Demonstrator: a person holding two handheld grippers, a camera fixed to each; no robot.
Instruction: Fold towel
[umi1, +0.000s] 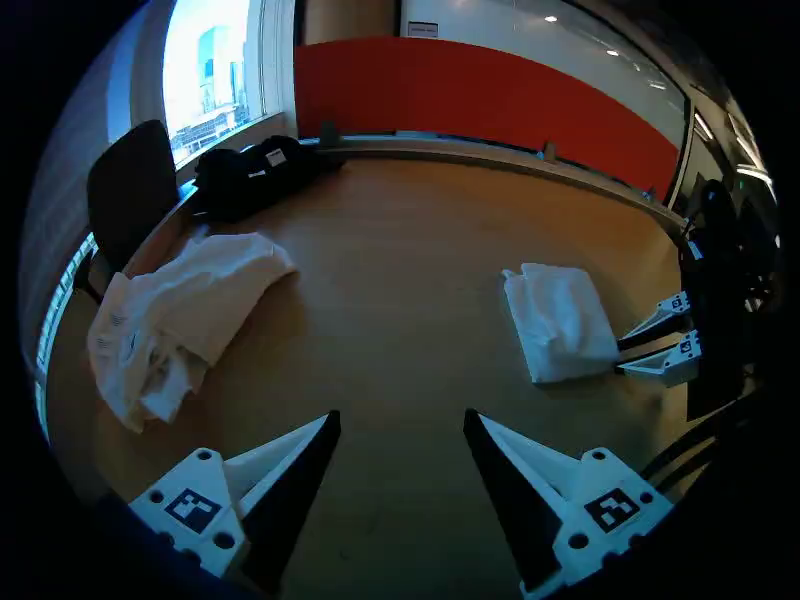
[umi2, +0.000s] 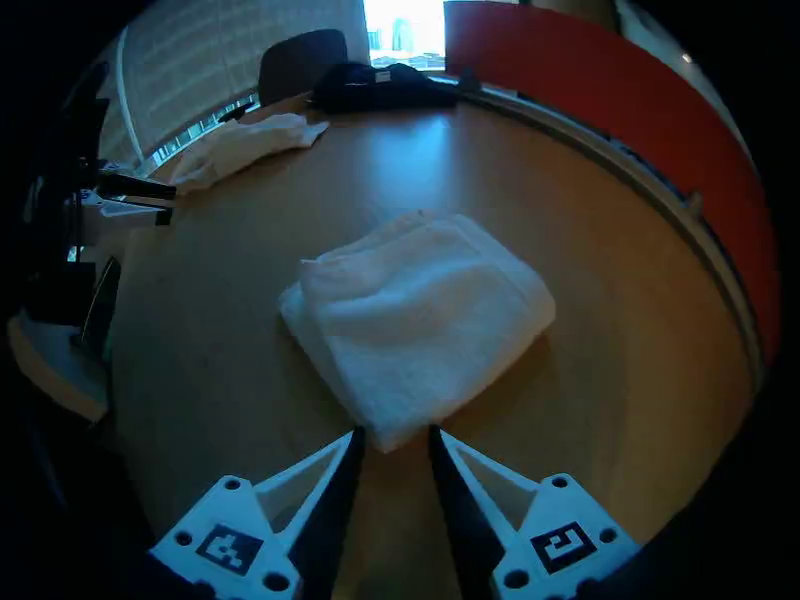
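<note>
Towel (umi2: 420, 320): folded, mid-frame on tabletop (umi2: 600, 300) in right gripper view. Right gripper (umi2: 392, 440): fingers narrowly parted, flanking its near corner, not pinching. Left gripper (umi1: 400, 420): fingers spread wide, empty, lower frame. Judged soft, light, limp; layers may slide, so pinch a corner through all layers.

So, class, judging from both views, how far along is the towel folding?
Done: one folded towel lies flat on the table. In hand: the right hand-held gripper sits open at its near corner, not clamping; the left hand-held gripper hangs open over bare wood. Left: the crumpled towel by the chair is not yet folded.
</note>
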